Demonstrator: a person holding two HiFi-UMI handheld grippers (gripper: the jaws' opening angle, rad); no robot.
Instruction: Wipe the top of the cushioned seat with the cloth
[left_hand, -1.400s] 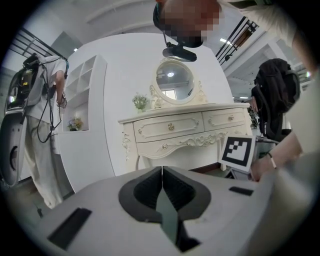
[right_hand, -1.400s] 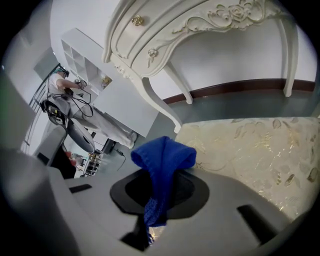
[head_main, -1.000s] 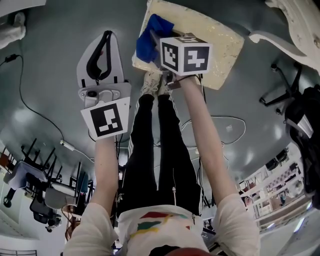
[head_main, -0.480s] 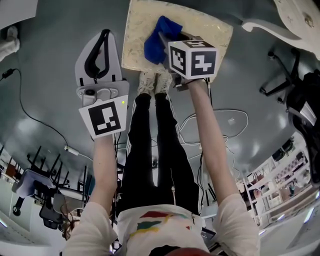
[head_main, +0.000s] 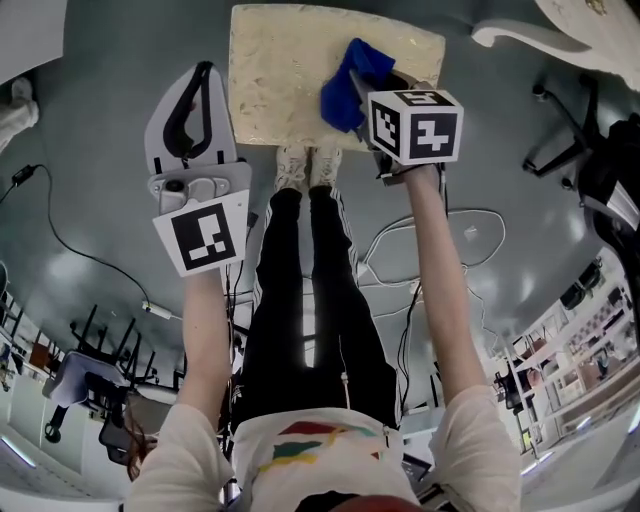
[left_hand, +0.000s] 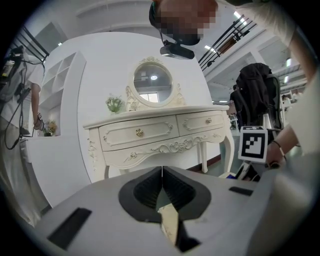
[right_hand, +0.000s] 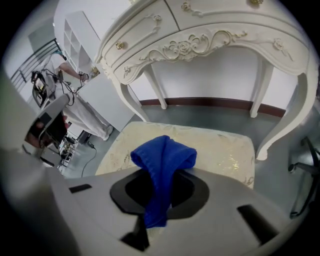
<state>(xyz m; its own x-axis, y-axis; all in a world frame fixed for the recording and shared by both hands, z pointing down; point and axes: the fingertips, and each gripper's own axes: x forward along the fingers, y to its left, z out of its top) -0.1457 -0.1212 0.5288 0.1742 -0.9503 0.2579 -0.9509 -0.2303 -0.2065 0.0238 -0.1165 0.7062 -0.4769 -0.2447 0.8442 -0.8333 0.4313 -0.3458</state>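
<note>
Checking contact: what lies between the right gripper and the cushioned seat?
The blue cloth, clamped in the right gripper, over the cushioned seat; seen in the right gripper view.

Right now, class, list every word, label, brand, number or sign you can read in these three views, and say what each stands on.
None: no text can be read in any view.
The white cube at the left and the white cube at the right bear only black square marker patterns, not letters or digits.
Items on the distant shelves are too small to read.
</note>
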